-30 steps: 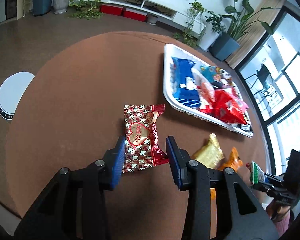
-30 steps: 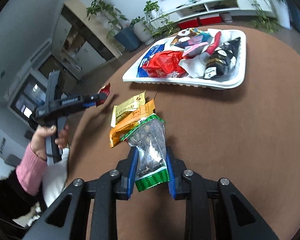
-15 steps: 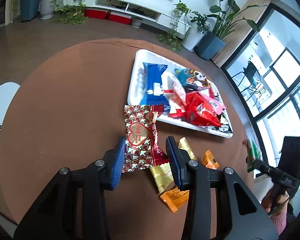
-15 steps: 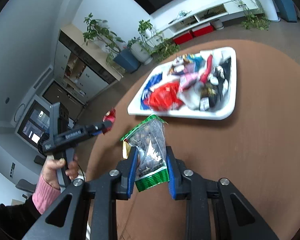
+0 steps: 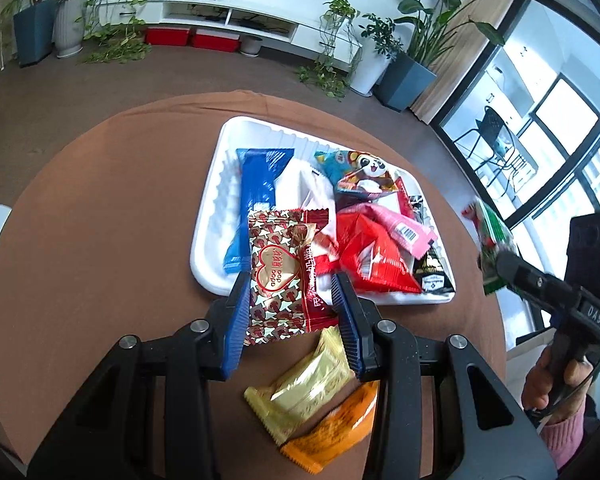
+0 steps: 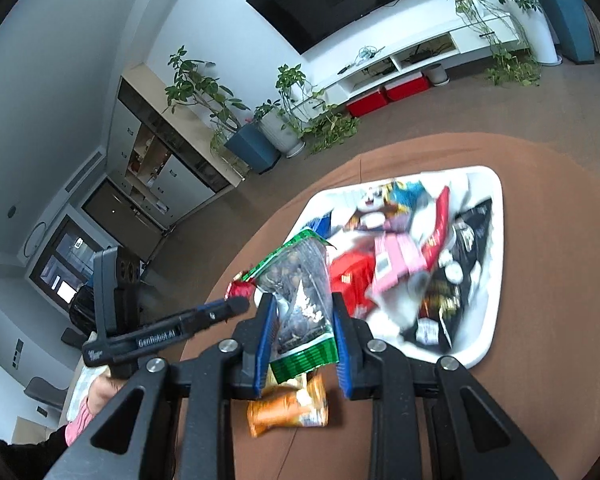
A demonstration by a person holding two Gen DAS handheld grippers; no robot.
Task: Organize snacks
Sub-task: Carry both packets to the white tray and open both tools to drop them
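Note:
My left gripper [image 5: 290, 304] is shut on a red heart-print snack packet [image 5: 286, 276] and holds it above the near edge of the white tray [image 5: 206, 216], which is full of snack packets. My right gripper [image 6: 303, 328] is shut on a clear green-edged bag of nuts [image 6: 302, 300], raised above the table near the tray [image 6: 494, 264]. The right gripper with its bag [image 5: 490, 248] shows at the right of the left wrist view. The left gripper [image 6: 236, 304] shows in the right wrist view, a red packet corner at its tip.
A gold packet [image 5: 304, 388] and an orange packet [image 5: 336, 432] lie on the round brown table [image 5: 100, 216] in front of the tray. The orange packet [image 6: 288, 412] lies under my right gripper. Plants, a TV shelf and windows surround the table.
Both grippers have risen and moved toward the tray with their packets. The heart-print packet now overlaps the tray's near edge; the nut bag is lifted off the table.

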